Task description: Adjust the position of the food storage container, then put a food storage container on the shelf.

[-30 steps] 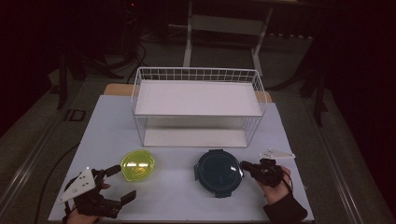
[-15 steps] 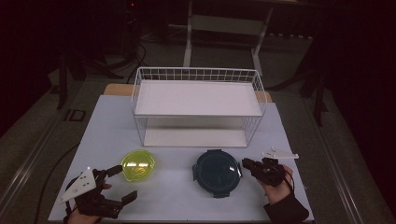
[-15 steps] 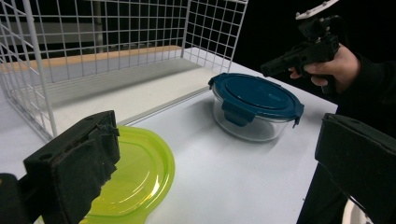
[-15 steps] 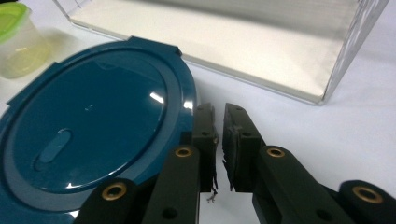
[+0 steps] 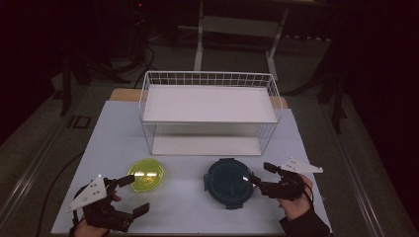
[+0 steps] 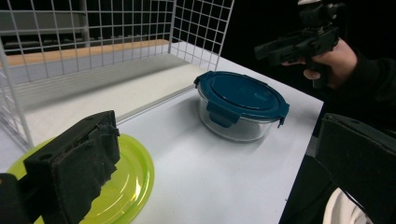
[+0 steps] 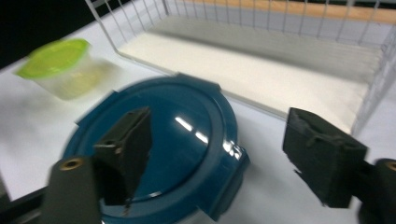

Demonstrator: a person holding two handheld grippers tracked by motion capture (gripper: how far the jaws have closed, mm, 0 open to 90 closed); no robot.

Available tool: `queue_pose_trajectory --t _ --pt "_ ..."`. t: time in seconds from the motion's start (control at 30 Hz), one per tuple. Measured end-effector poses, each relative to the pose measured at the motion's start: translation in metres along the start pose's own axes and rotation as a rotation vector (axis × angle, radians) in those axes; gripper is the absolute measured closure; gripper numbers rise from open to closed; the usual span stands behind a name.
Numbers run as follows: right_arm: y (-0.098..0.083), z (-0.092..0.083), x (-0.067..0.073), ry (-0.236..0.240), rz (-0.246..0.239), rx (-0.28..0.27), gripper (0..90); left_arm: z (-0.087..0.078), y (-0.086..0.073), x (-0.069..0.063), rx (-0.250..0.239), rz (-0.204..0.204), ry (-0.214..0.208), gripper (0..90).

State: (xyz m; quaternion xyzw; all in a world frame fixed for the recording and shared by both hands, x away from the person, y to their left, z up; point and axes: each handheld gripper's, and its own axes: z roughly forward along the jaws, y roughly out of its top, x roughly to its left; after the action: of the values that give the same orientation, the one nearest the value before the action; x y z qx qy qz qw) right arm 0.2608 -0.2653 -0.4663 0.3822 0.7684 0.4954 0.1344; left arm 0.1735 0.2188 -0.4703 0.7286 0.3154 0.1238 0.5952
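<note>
Going left to right on the table: the left gripper [image 5: 127,195] is sitting near the front left corner with its jaws spread, nothing between them, just beside the yellow-green lidded tub [image 5: 146,175] but not touching it as far as I can tell. Next over, the round glass container with the dark blue clip lid [image 5: 229,180] is standing upright on the white table [image 5: 188,217], in front of the wire rack [image 5: 210,111], well apart from the tub. The right gripper [image 5: 261,176] is pointing at its right edge and its jaws have just been opening, now standing wide; in the right gripper view one pad [image 7: 126,149] is hanging over the lid and the other [image 7: 322,158] is off past the rim, so nothing's being pinched yet. My guess is it's lining up to grab the container's side or a clip tab [image 7: 224,186]. I'd be getting one pad properly under the rim and closing slow, since glass is slippery and heavy-ish. Keeping it level while lifting matters too.
</note>
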Motion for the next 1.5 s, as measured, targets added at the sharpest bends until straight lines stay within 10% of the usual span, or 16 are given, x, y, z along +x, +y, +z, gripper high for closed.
queue_pose_trajectory --t 0.57,1.1,1.27,1.5 --pt "0.004 -0.018 0.009 0.023 -0.094 -0.078 16.2 0.046 0.034 -0.010 0.100 -0.014 -0.094 0.0" --pt "0.014 -0.027 0.021 -0.023 -0.178 -0.127 13.6 0.100 0.050 -0.013 0.186 -0.127 -0.137 0.0" --pt "0.013 -0.029 0.020 -0.001 -0.139 -0.114 13.8 0.118 0.049 -0.012 0.238 -0.156 -0.140 0.0" --pt "0.010 -0.026 0.021 -0.030 -0.140 -0.107 10.5 0.145 0.040 -0.006 0.309 -0.296 -0.159 4.7"
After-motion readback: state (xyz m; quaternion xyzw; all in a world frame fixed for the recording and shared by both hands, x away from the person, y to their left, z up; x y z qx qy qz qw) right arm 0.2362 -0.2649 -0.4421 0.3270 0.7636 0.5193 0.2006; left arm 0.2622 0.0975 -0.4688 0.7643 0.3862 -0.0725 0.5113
